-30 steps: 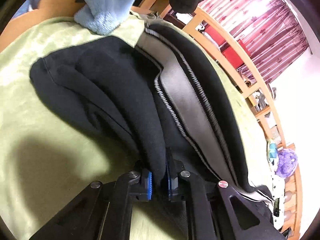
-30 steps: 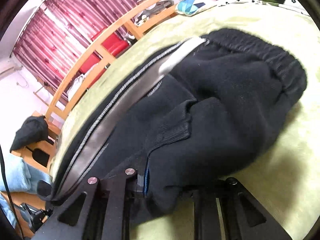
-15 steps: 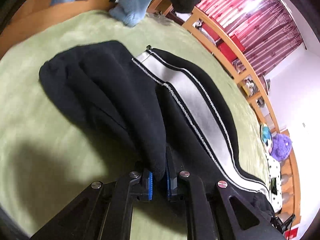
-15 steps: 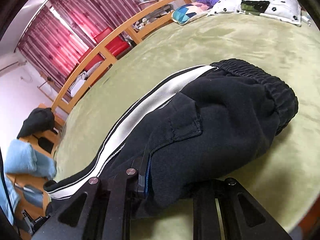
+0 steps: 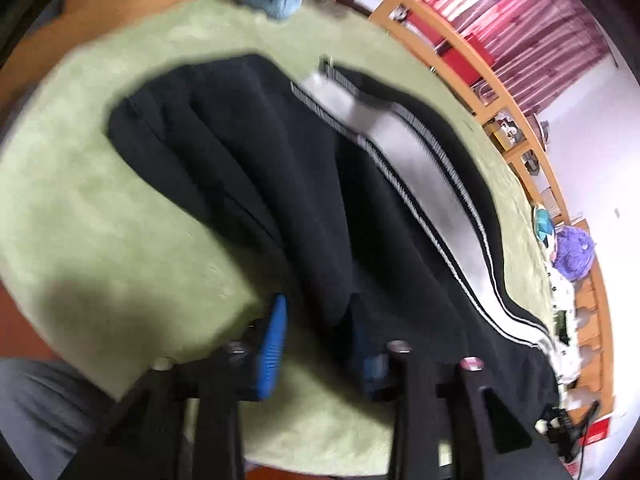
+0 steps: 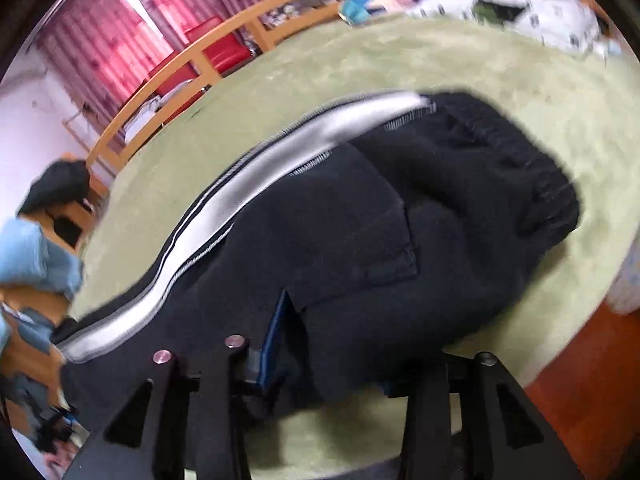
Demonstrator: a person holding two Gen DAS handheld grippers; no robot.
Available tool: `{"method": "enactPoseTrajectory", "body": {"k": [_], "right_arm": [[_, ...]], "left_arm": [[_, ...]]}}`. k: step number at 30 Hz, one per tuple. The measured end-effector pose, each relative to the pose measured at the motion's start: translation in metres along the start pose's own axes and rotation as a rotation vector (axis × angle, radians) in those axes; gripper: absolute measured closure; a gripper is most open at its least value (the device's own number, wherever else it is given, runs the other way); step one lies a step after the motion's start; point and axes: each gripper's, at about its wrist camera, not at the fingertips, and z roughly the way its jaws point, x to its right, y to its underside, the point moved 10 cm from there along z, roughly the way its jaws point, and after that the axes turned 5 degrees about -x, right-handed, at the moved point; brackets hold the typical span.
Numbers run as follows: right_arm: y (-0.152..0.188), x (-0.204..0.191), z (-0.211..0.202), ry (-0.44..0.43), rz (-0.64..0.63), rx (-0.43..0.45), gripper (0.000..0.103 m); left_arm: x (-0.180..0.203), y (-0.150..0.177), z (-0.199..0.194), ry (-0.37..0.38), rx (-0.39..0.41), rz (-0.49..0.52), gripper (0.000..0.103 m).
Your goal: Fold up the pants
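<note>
Left and right wrist views, pants laid lengthwise on a bed. The black pants (image 5: 280, 184) lay on the green bed cover (image 5: 120, 240), already doubled leg over leg, with the grey side stripe (image 5: 420, 184) marking the far long edge. The garment's long axis ran across both views: the cuffs lay toward the left side, and in the right wrist view the gathered waistband (image 6: 532, 172) lay toward the right. The near long edge ran just ahead of both grippers, the left nearer the cuff end and the right nearer the waistband end.

The left gripper (image 5: 320, 344) stood partly open; its jaws had just been opening, and a ridge of black cloth lay between the blue pads (image 5: 272, 344) without being pressed by them. The right gripper (image 6: 332, 344) likewise stood partly open, its jaws having just been opening; a lobe of cloth below the patch pocket (image 6: 384, 244) sat loose between them, and only the left blue pad was visible.

Judged from this layout, the lengthwise fold was set down and released. The next fold would probably be crosswise, bringing one end along the long axis toward the other.
</note>
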Motion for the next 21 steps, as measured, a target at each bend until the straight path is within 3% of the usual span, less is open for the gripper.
{"method": "enactPoseTrajectory", "body": {"k": [3, 8, 12, 15, 19, 20, 21], "right_arm": [[0.006, -0.005, -0.023, 0.044, -0.051, 0.028, 0.057], [0.011, -0.009, -0.042, 0.063, -0.025, 0.048, 0.055], [0.014, -0.014, -0.054, 0.107, -0.036, 0.063, 0.055], [0.023, -0.015, -0.069, 0.176, -0.072, 0.077, 0.055], [0.033, -0.014, -0.079, 0.196, -0.046, 0.078, 0.055], [0.035, -0.014, -0.079, 0.204, -0.035, 0.076, 0.055], [0.036, -0.016, -0.078, 0.208, -0.029, 0.075, 0.055]], "left_arm": [[-0.015, -0.012, -0.028, -0.006, 0.091, 0.015, 0.054], [-0.029, -0.057, -0.034, -0.002, 0.156, 0.0, 0.054], [-0.023, -0.091, -0.02, -0.023, 0.177, 0.018, 0.054], [-0.041, -0.117, 0.0, -0.087, 0.167, -0.031, 0.054], [-0.052, -0.125, 0.032, -0.111, 0.115, -0.045, 0.054], [-0.051, -0.125, 0.039, -0.124, 0.111, -0.03, 0.057], [-0.05, -0.126, 0.041, -0.137, 0.119, -0.005, 0.079]]}}
